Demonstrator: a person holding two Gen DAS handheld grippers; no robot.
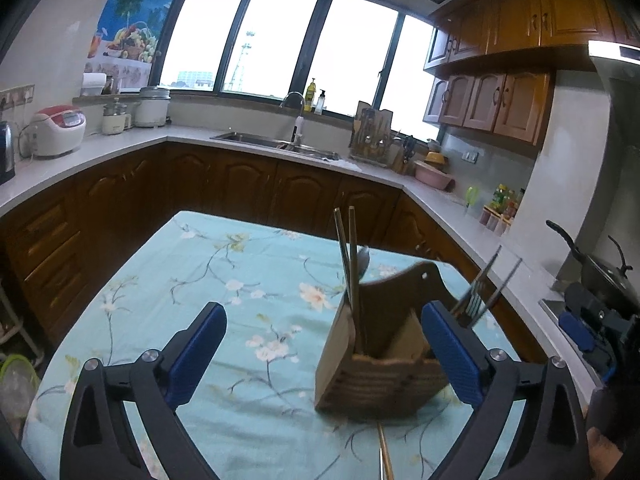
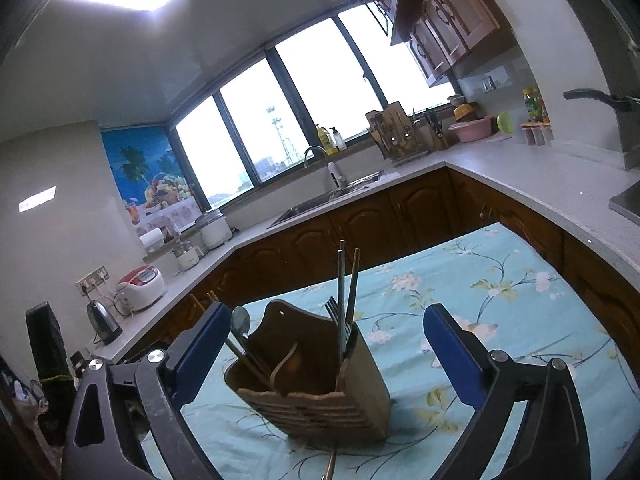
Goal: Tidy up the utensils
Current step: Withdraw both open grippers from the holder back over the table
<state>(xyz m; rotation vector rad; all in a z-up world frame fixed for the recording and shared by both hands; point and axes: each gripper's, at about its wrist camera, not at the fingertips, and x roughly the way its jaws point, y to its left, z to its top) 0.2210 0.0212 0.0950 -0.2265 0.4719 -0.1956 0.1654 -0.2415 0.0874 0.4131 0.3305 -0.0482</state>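
1. Left claw (image 1: 324,354): jaws spread wide, blue pads (image 1: 196,356) well apart, nothing pressed between them. It hangs over the surface (image 1: 224,264), which is covered by a light blue floral cloth.
2. Right claw (image 2: 326,354): jaws likewise wide, pads clear of any object. Part of it also shows at the right edge of the left wrist view.
3. A thin wooden-coloured stick (image 1: 386,456) lies on the cloth at the bottom edge of the left wrist view, just in front of the holder; cannot tell what kind of utensil it is.
4. Wooden utensil holder (image 2: 316,384): stands upright on the cloth, just ahead of both claws and between their fingers in each view, touched by neither. It has slatted front walls and a taller rounded back panel.
5. Holder contents, right wrist view: a fork (image 2: 338,320) and a pair of chopsticks (image 2: 346,284) stand in the right compartment; a spoon (image 2: 240,320) and a second pair of chopsticks lean out of the left one.
6. Beyond the surface: dark wooden cabinets, a pale counter with a sink (image 1: 276,142), a rice cooker (image 1: 58,130) and a kettle (image 2: 102,322).
7. Far wall: a wide window (image 1: 280,40), very bright.
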